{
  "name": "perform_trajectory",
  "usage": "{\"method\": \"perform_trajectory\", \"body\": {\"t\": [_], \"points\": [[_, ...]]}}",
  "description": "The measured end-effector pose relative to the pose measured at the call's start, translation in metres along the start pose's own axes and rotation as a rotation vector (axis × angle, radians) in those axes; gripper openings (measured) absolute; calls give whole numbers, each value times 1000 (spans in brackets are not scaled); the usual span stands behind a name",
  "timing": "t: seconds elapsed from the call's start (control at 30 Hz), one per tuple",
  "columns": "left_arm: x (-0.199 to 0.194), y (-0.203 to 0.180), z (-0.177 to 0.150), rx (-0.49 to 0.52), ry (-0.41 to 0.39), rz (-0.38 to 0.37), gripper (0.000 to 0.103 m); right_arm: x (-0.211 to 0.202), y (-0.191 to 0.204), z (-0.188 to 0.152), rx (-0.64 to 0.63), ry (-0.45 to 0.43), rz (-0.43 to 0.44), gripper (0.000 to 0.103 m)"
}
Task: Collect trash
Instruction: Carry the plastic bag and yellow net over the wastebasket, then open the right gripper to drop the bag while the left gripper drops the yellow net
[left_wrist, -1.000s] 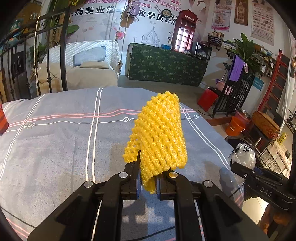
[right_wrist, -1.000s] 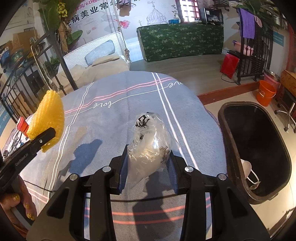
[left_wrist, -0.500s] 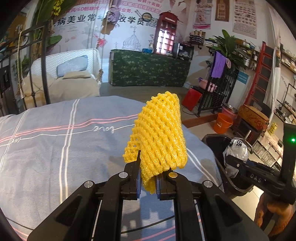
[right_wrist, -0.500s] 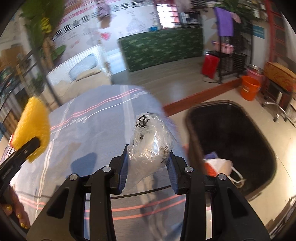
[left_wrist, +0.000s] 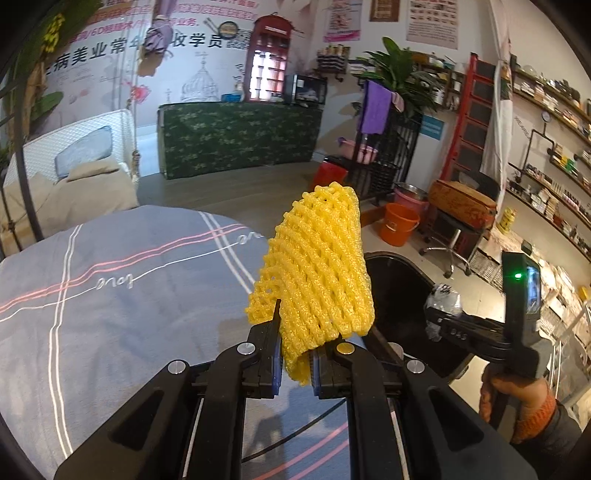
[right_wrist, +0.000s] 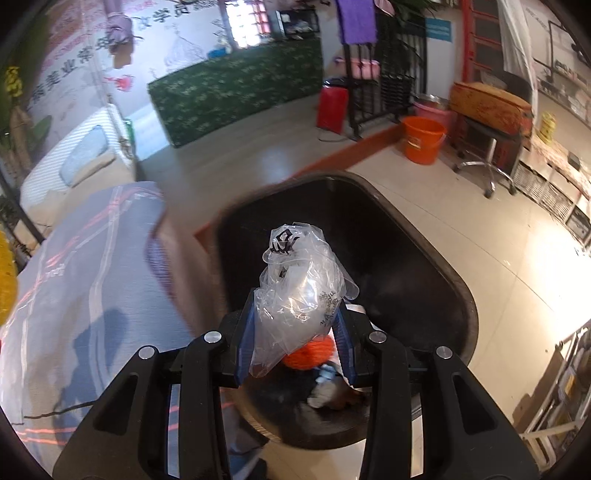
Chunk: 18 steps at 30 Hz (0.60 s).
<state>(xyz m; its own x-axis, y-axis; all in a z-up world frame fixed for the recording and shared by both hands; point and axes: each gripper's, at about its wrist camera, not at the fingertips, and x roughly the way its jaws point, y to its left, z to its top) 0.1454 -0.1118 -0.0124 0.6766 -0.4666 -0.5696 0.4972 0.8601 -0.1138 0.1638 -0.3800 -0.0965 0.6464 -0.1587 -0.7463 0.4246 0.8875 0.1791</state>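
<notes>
Yellow foam net (left_wrist: 314, 273) upright; crumpled clear bag (right_wrist: 299, 295) above black bin (right_wrist: 424, 258).

A bed under a grey cover with pink and white stripes (left_wrist: 110, 295) fills the left of the view. Behind it stands a white wicker seat with a grey cushion (left_wrist: 83, 155). A long counter draped in dark green patterned cloth (left_wrist: 240, 138) runs along the back wall, with a red phone-booth cabinet (left_wrist: 269, 59) behind it. A purple towel (left_wrist: 375, 107) hangs on a black metal rack (left_wrist: 388, 162). An orange plastic bucket (right_wrist: 423, 140) sits on the pale tiled floor (right_wrist: 517, 258), close to a pink basin (left_wrist: 408, 195) and a brown patterned box (right_wrist: 491, 105).
</notes>
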Motion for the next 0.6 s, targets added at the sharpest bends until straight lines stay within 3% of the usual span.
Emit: {"method": "perform_trajectory", "body": {"t": [0.2, 0.37, 0.6], "points": [[15, -21, 2, 35, 14, -37, 12, 29, -17, -6, 9, 62, -27, 44], [25, -33, -2, 52, 43, -65, 12, 29, -21, -9, 24, 55, -23, 62], [43, -51, -3, 88, 84, -114, 12, 9, -25, -16, 47, 27, -10, 62]]}}
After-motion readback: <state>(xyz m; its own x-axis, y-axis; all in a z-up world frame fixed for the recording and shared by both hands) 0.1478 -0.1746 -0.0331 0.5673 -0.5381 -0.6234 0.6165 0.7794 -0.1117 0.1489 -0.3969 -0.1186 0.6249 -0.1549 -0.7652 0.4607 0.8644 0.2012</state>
